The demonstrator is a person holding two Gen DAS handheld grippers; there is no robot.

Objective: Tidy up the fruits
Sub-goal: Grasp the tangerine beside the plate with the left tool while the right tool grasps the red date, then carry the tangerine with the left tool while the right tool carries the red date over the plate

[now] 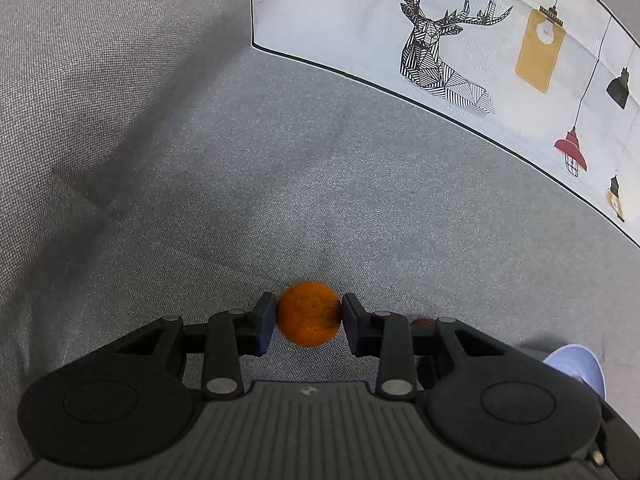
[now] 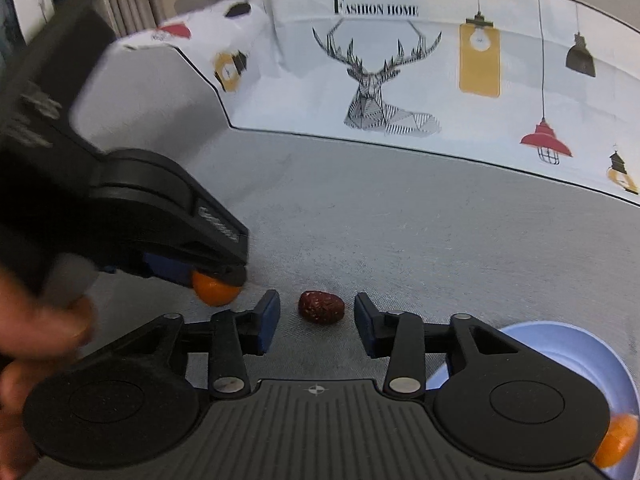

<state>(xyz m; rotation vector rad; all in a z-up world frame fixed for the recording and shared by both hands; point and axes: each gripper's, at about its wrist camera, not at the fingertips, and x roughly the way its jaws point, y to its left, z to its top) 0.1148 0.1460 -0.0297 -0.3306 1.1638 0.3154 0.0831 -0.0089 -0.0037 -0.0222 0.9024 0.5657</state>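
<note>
Left gripper (image 1: 309, 320): black two-finger tool with dark blue pads, closed partway onto a small orange fruit (image 1: 309, 314); both pads touch the fruit's sides, and the fruit sits low over the grey fabric surface (image 1: 320, 200). In the right wrist view the same gripper (image 2: 218, 280) comes in from the left, blurred, with the orange fruit (image 2: 216, 290) showing beneath its tip and a hand (image 2: 44, 320) at the frame's left edge. Right gripper (image 2: 316, 316): same make, jaws apart and holding nothing; a dark red, wrinkled date-like fruit (image 2: 321, 307) lies on the fabric between the two pads, clear of both. The date lies just to the right of the held orange fruit. Pale blue bowl (image 2: 580, 356): at the lower right, partly hidden behind the right gripper's body, with a second orange fruit (image 2: 618, 440) lying inside near its edge; a sliver of the same bowl (image 1: 576, 364) shows at the lower right of the left wrist view. Beyond these, open grey fabric. Farthest back: a white printed panel (image 2: 420, 80) with a line-drawn stag head, hanging lamps in red, black and yellow, and the words "Fashion home"; whether it stands upright or lies flat cannot be told.
</note>
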